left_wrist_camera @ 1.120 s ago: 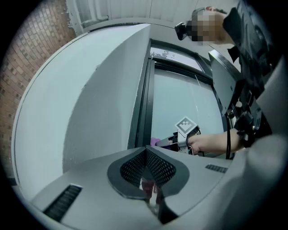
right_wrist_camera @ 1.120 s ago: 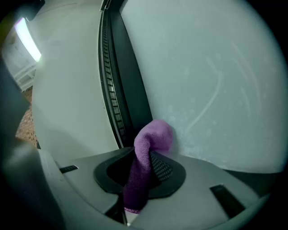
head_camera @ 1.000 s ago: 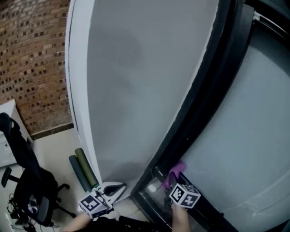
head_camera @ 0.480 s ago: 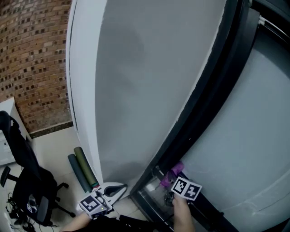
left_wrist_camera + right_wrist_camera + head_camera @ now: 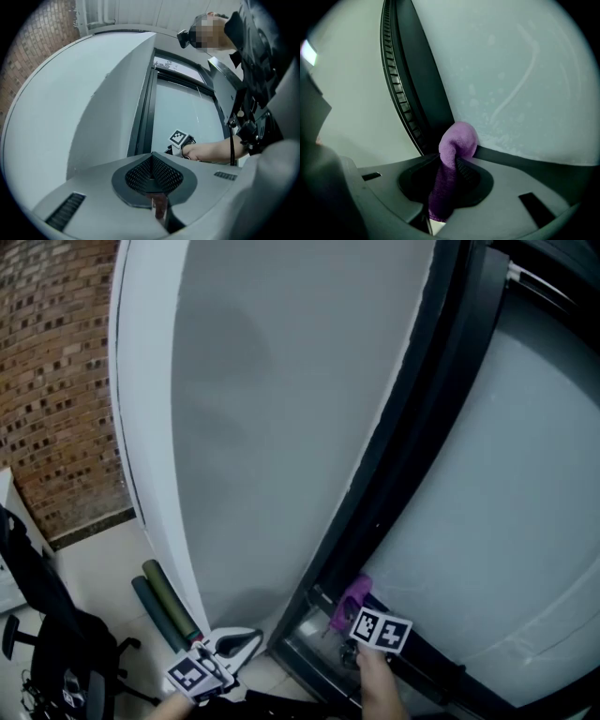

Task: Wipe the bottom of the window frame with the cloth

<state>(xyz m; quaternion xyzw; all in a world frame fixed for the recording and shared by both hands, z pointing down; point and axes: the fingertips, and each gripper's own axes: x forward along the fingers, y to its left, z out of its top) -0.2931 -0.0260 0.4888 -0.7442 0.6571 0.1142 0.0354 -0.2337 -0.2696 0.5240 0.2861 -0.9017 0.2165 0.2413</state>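
All views, seemingly, toward window frame (image 5: pixel 408 456)

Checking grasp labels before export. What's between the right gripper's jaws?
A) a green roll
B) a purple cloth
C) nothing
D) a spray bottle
B: the right gripper view shows the right gripper shut on the purple cloth, whose bunched end is pressed against the dark window frame.
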